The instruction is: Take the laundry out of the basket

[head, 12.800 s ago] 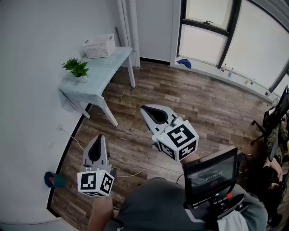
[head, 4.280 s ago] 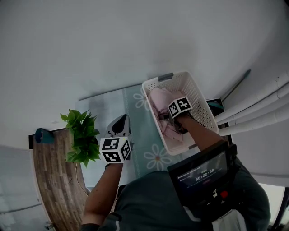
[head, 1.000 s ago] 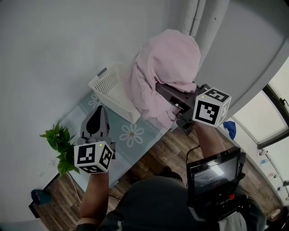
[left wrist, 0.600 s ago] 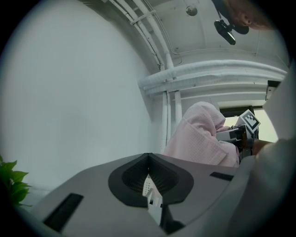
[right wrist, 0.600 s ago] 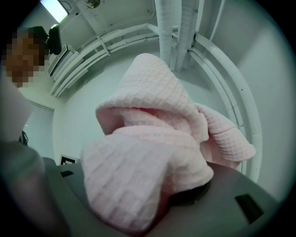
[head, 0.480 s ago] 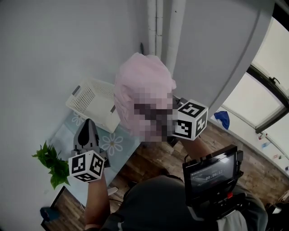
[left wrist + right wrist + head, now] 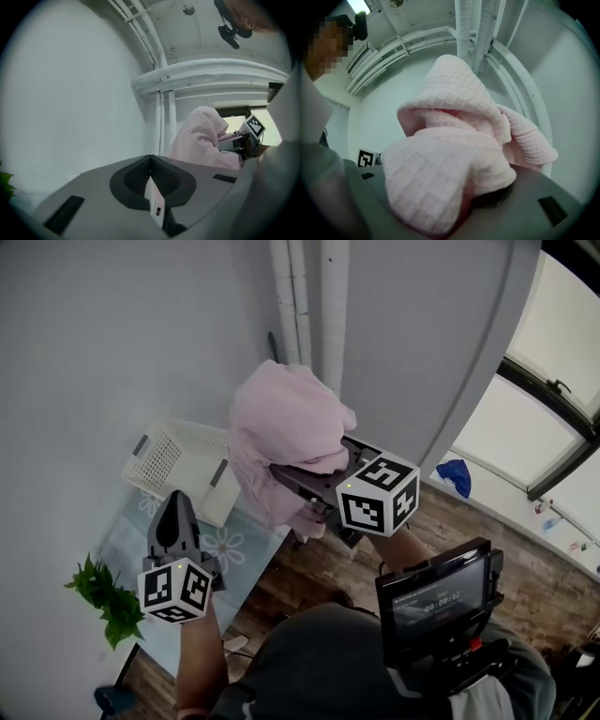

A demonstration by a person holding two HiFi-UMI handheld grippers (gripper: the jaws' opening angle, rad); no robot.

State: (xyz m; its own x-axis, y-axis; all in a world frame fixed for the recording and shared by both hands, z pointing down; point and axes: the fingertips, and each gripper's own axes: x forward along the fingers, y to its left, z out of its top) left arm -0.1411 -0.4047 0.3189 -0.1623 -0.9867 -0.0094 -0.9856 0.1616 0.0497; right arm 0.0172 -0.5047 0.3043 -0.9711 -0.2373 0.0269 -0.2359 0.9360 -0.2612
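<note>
A pink waffle-weave towel [image 7: 281, 432] hangs bunched in the air, with my right gripper [image 7: 295, 476] shut on it; the cloth [image 7: 450, 159] drapes over both jaws and hides them. The same towel [image 7: 201, 140] shows at the right of the left gripper view. The white laundry basket [image 7: 169, 457] stands on the small table's far end, and I see no cloth in the part of it that shows. My left gripper [image 7: 174, 514] hovers over the table's near end, its jaws [image 7: 151, 157] shut with nothing between them.
The table [image 7: 122, 545] has a pale cloth printed with daisies. A green potted plant [image 7: 103, 594] sits at its near left corner. White pipes [image 7: 309, 296] run up the wall behind the towel. Wooden floor [image 7: 469, 521] and a window lie to the right.
The right gripper has carried the towel slightly down and toward me, away from the basket. The head view has swung, so the table and basket sit lower left. The left gripper stays shut.
</note>
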